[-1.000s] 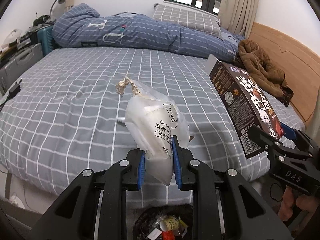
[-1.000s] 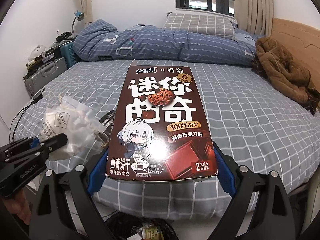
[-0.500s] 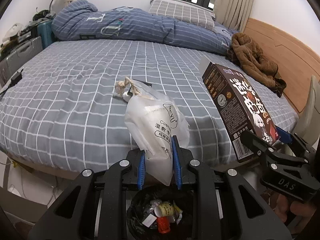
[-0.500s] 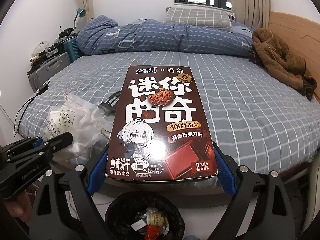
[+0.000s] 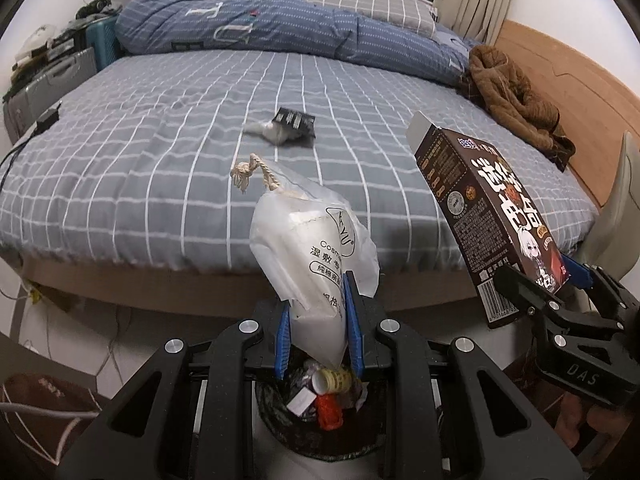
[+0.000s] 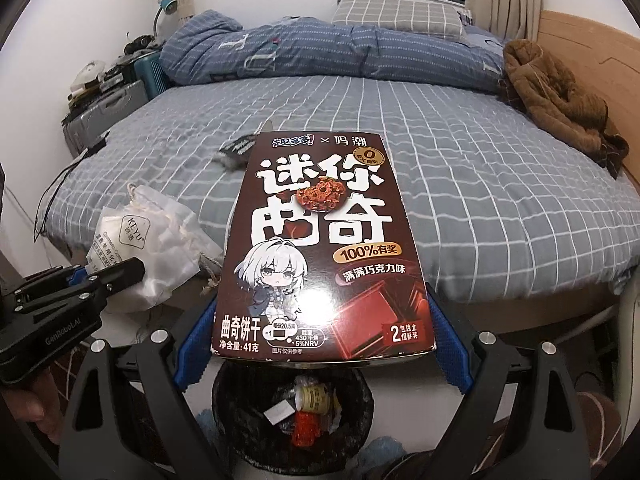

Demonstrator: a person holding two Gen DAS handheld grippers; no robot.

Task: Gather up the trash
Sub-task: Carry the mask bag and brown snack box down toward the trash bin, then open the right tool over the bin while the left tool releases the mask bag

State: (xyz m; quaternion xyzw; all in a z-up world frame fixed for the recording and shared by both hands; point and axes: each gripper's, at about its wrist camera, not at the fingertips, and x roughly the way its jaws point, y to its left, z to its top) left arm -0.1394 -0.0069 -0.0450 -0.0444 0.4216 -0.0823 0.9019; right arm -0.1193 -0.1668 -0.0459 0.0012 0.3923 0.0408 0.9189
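Note:
My left gripper (image 5: 318, 320) is shut on a white plastic bag (image 5: 316, 248) with a rope tie, held above a black trash bin (image 5: 320, 420) on the floor. My right gripper (image 6: 320, 344) is shut on a dark brown cookie box (image 6: 320, 248), flat above the same bin (image 6: 292, 412). The box also shows in the left wrist view (image 5: 492, 224), and the bag in the right wrist view (image 6: 148, 248). A black wrapper with a white tissue (image 5: 286, 126) lies on the bed.
The grey checked bed (image 5: 160, 152) fills the middle, with a blue duvet (image 5: 260, 28) and a pillow at the back. A brown jacket (image 5: 508, 88) lies by the wooden headboard. Suitcases and clutter (image 5: 52, 72) stand at the left. Cables run along the bed's left edge.
Both grippers have pulled back from the bed and now hang over the trash bin, each still holding its item. The wrapper and tissue on the bed have come into view.

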